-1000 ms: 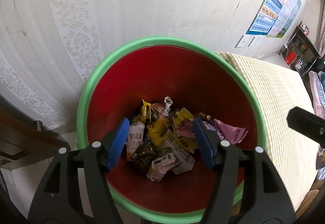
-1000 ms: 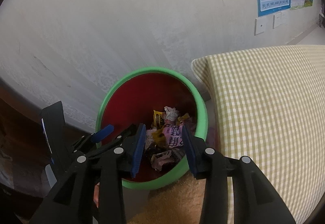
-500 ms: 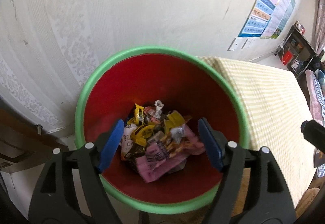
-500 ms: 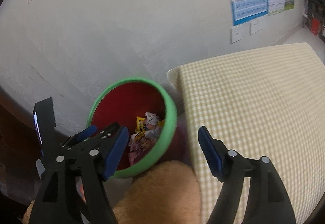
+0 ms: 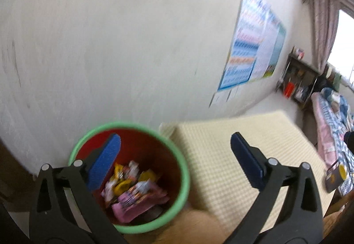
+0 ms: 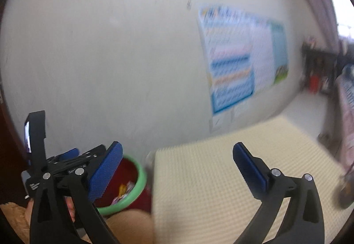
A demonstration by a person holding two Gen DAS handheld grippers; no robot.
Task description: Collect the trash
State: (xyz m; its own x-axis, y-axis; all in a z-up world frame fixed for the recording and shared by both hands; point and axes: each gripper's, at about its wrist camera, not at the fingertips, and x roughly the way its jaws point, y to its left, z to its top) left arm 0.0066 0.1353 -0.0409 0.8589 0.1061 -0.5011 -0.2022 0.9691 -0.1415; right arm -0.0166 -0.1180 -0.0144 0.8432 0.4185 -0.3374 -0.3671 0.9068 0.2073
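A red bin with a green rim (image 5: 185,174) stands against the wall at the lower left of the left wrist view. It holds several wrappers, with a pink one (image 5: 137,202) on top. My left gripper (image 5: 174,162) is open and empty, raised above the bin's right side. In the right wrist view the bin (image 6: 141,180) is small at the lower left. My right gripper (image 6: 177,168) is open and empty, above the checked surface (image 6: 221,188). The left gripper (image 6: 66,162) shows at that view's left edge.
A yellow checked cushion or mattress (image 5: 243,155) lies right of the bin. A poster (image 5: 250,51) hangs on the white wall. A dark shelf (image 5: 298,80) and a bed with patterned bedding (image 5: 331,115) are at the far right. Both views are blurred.
Both grippers have lifted up and back from the bin and tilted toward the wall. The right gripper opened and the pink wrapper now lies in the bin.
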